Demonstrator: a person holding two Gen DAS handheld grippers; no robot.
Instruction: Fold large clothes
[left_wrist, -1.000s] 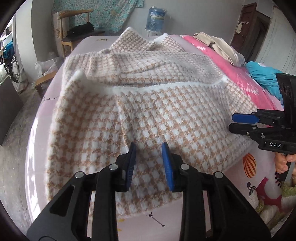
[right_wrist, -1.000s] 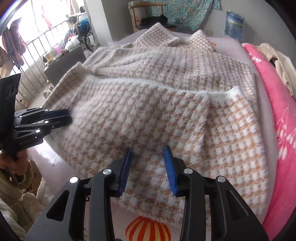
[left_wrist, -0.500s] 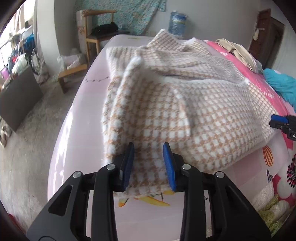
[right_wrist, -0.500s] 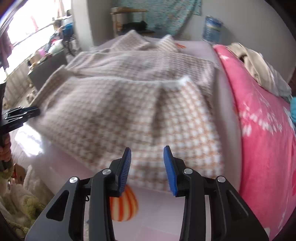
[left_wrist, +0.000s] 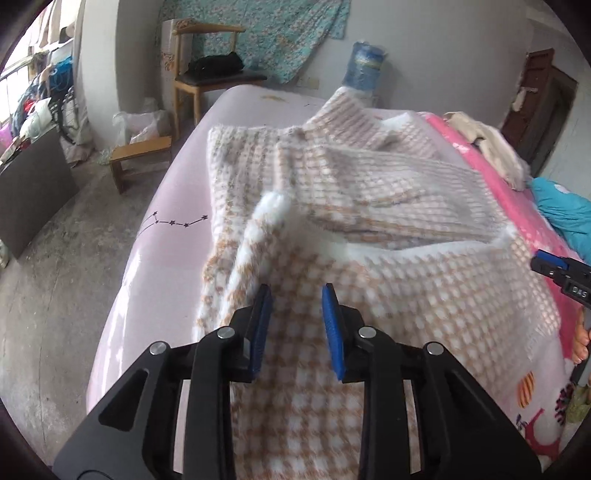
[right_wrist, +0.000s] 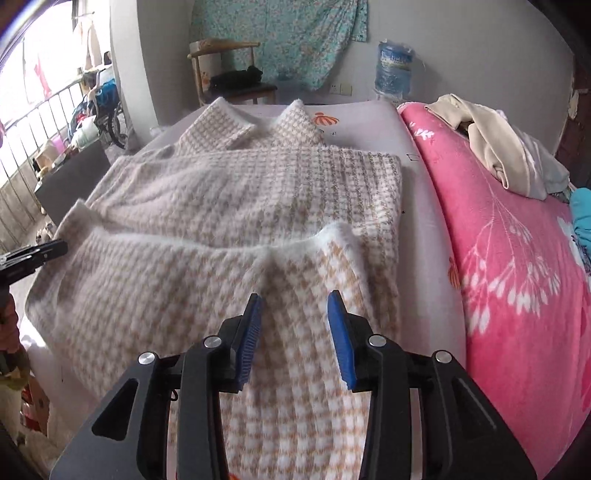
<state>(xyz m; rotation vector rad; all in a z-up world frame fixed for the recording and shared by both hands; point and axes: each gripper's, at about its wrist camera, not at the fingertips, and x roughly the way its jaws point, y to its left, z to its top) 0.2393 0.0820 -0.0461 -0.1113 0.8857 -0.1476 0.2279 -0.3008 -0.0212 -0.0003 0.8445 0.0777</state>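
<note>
The checked coat (right_wrist: 229, 206) lies lengthwise up the pale bed (right_wrist: 369, 114), collar toward the top of the frame, hem at the bottom. Both the left gripper (left_wrist: 295, 325) and right gripper (right_wrist: 295, 328) sit partly open over the hem; can't tell if they're pinching it. Pink blanket (right_wrist: 517, 258) crowds the right edge.

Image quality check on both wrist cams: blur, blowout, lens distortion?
Left wrist: motion blur smears the checked garment nearest the left tongs, the tongs themselves stay sharp, and the fisheye bends the bed edge. Right wrist: the window at upper left is blown out, the cloth by the right tongs is blurred, the far wall stays fairly crisp, corners vignette black.
</note>
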